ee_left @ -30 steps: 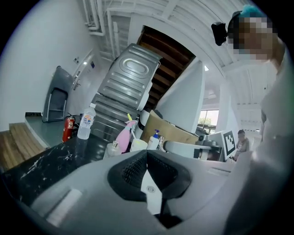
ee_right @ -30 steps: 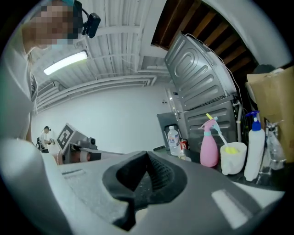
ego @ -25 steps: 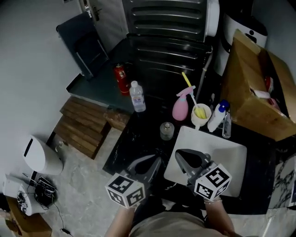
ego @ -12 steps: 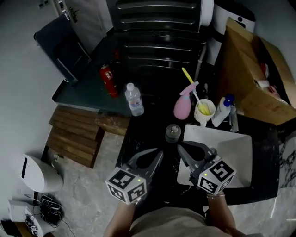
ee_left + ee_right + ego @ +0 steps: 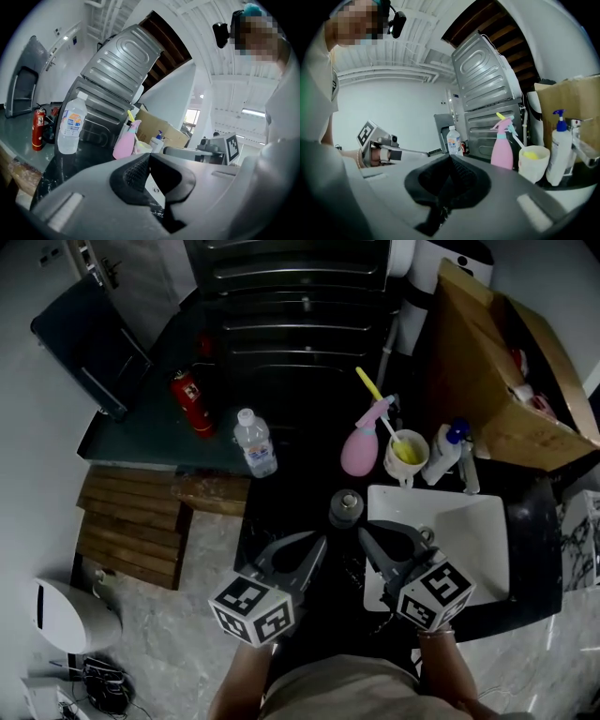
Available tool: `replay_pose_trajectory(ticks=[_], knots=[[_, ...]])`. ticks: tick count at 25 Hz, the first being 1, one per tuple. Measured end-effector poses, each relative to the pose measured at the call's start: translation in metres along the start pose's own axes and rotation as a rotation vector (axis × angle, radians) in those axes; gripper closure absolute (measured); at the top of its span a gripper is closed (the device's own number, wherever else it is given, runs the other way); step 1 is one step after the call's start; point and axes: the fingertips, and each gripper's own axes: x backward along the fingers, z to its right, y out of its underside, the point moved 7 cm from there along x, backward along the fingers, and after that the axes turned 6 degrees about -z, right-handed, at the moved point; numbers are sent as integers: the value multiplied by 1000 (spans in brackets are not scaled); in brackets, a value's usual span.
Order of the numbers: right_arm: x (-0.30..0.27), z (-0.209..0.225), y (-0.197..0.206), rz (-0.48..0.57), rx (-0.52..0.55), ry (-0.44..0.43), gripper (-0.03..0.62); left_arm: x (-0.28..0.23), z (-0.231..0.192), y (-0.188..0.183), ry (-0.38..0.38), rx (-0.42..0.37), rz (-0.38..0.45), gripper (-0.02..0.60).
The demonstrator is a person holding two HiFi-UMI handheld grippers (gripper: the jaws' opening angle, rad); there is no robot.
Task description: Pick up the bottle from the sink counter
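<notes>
Now the left gripper [image 5: 313,547] and the right gripper [image 5: 368,535] are moving nearer over the sink counter [image 5: 281,517], jaws together and apparently empty, while the bottle [image 5: 253,442] is standing untouched well ahead, still awaiting the grasp.

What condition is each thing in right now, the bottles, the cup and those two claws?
Water bottle: upright, capped, untouched.
Pink spray bottle: upright.
Cup: upright, yellow brush inside.
Left gripper: fingers shut, empty.
Right gripper: fingers shut, empty.
</notes>
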Motion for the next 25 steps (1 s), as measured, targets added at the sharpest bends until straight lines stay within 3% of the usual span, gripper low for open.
replay_pose_trajectory(ticks=[7, 25], knots=[[-13, 15, 13, -58, -15, 65, 591, -14, -8, 4, 53, 17, -25, 575], [-24, 45, 40, -163, -32, 95, 591, -38, -28, 24, 92, 59, -117, 575]])
